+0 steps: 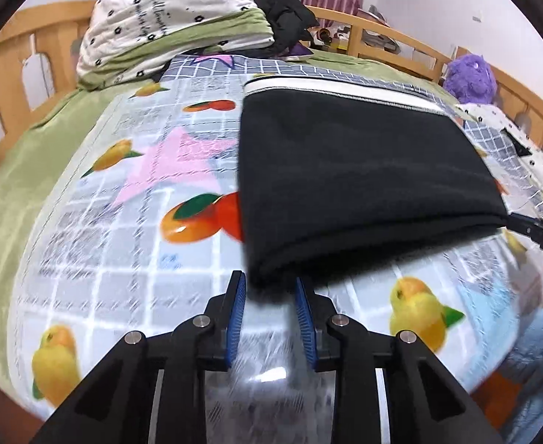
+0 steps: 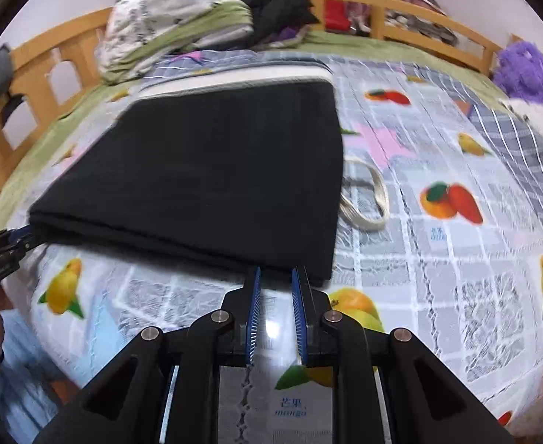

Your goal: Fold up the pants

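Left claw and right claw, each narrowed onto the folded black pants' near corners.

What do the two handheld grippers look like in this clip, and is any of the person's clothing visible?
Both the left gripper and the right gripper are matte black, with angular linkage arms joined by round silver pins. Their fingers carry ribbed blue pads. White lettering marks the right gripper's side, too cut off to read. Light blue clothing shows at the frame edge.

A wooden-railed bed is carrying a fruit-print sheet; folded black pants, a bundled quilt and a purple plush toy are lying on it.
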